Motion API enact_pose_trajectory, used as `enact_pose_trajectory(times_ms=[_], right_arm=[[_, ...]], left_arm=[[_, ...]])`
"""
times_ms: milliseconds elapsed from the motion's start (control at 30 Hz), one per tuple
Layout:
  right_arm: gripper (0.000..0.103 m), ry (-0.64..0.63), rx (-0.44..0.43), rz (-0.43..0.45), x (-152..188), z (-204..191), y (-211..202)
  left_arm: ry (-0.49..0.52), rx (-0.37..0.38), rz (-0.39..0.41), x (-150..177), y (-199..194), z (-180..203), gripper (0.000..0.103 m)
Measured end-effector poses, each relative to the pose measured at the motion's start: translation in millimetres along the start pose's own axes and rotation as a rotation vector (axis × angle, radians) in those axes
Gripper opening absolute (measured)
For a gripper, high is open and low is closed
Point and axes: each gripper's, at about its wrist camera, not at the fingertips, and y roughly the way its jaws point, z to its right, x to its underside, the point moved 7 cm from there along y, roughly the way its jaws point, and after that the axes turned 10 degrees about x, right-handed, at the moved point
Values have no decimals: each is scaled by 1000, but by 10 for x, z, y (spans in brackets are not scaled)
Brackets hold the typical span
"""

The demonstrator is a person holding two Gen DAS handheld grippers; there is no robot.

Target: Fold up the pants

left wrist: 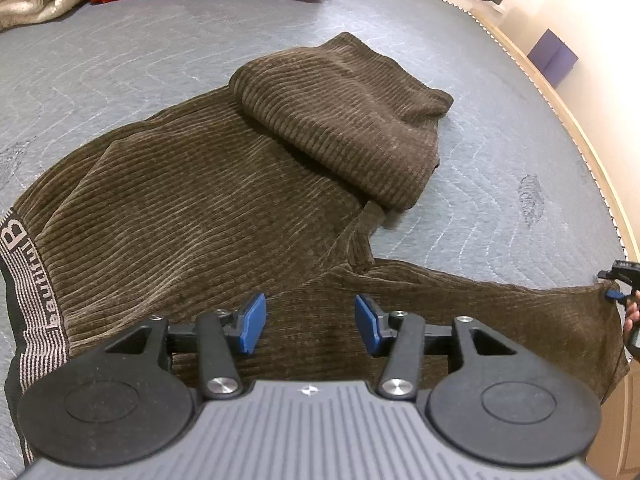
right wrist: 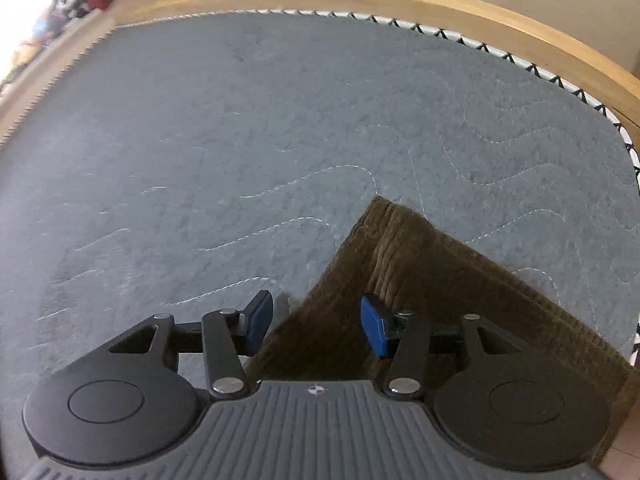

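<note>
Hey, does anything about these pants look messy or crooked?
Yes. One leg of the brown pants is doubled back in a loose, slanted heap, while the other leg lies out flat. Nothing looks torn or spilled.

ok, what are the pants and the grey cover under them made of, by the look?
Pants: soft wide-ribbed fabric, likely corduroy or chenille, matte brown; raised cords run across it. Waistband: looks knit elastic, striped with woven lettering. Cover: grey felt-like quilted pad, going by its fuzzy surface and wavy white stitch lines.
</note>
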Motion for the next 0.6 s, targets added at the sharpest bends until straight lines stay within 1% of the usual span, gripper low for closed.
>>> enact_pose_trajectory(times_ms=[33, 67, 100, 133, 167, 233, 300, 333, 400, 433, 467, 500, 533, 600], right_arm=[[49, -29, 44, 13, -20, -60, 6], [35, -53, 102, 24, -15, -97, 24], [24, -75, 163, 37, 4, -101, 31], [11, -93, 212, 62, 5, -110, 3], [5, -99, 229, 87, -12, -137, -12], [5, -76, 264, 173, -63, -168, -113], [4, -3, 258, 222, -216, -155, -211], [4, 37, 223, 228, -332, -163, -201], [5, 52, 164, 235, -478, -185, -161], [5, 17, 132, 207, -502, -265, -86], [6, -21, 124, 166, -468, -306, -10], [7, -38, 129, 157, -425, -293, 15], [9, -35, 116, 179, -400, -264, -32], [20, -13, 59, 227, -332, -145, -171]], left_arm=[[-1, -1, -1, -4, 4, -8, 55], [-1, -1, -1, -9, 7, -16, 55], [-1, -1, -1, -14, 9, -20, 55], [-1, -2, -1, -14, 10, -21, 55], [0, -4, -1, -19, 15, -32, 55], [-1, -9, 0, -33, 24, -56, 55], [-4, -9, 1, -35, 28, -73, 55], [-3, -7, 0, -28, 27, -74, 55], [10, -2, -8, -7, 35, -50, 55], [18, 1, -11, 2, 37, -32, 56], [24, 3, -13, 4, 39, -16, 56], [26, 6, -14, 0, 39, -9, 56], [25, 8, -13, -5, 33, -5, 56], [17, 11, -6, -27, 18, -11, 56]])
